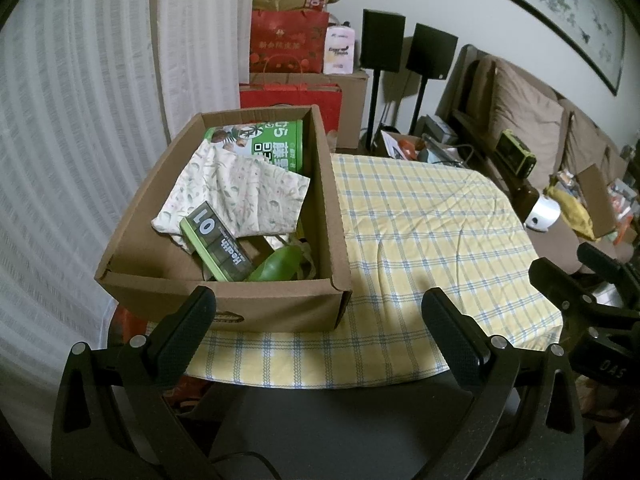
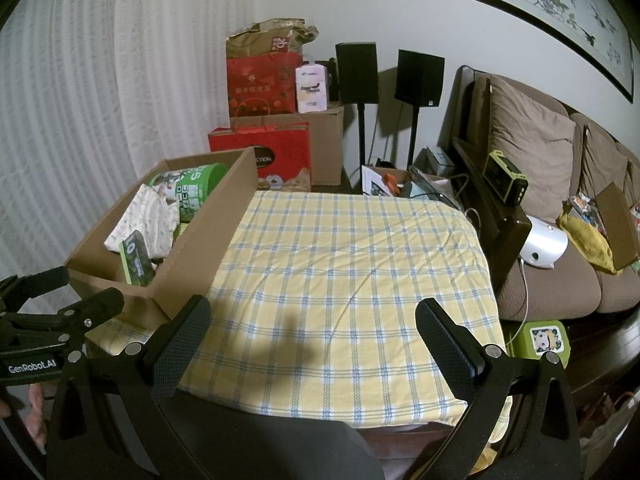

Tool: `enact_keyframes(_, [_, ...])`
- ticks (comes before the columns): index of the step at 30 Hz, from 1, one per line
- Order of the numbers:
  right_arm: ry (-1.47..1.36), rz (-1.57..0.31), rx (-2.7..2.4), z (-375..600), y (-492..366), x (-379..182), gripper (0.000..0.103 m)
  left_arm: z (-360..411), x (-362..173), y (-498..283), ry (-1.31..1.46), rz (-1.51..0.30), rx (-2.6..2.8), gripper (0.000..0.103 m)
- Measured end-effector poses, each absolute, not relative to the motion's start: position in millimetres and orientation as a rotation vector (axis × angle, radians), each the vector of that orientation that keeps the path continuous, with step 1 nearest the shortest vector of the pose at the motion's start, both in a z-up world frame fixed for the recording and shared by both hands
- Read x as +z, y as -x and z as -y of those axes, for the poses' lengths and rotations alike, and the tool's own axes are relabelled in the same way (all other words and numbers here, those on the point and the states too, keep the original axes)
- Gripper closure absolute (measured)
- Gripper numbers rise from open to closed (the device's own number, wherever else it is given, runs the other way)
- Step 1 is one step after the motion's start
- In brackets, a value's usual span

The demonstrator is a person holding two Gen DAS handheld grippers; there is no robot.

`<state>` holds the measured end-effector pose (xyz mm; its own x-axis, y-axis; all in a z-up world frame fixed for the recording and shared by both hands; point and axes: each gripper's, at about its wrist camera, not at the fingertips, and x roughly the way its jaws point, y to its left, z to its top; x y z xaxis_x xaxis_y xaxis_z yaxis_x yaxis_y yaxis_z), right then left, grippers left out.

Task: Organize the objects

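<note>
Left wrist view: both grippers' jaws spread, empty; cardboard box seemingly full.

"01" on the green packet; "GenRobot.AI" on the hand-held gripper.

Left black two-finger gripper: jaws spread wide, nothing between textured pads. Right black two-finger gripper: jaws likewise wide, empty, level beside left. Fingers of hand visible behind left gripper.
</note>
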<state>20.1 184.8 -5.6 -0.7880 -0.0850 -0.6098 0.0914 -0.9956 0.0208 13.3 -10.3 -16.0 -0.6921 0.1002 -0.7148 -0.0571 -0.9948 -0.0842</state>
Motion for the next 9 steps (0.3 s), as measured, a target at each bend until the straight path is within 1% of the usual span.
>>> enact_keyframes(9, [-0.983,-0.015,-2.886,-184.6,-20.1,-5.4,0.000,10.0,-17.3,-13.4,1.194,0.079,2.818,0.000])
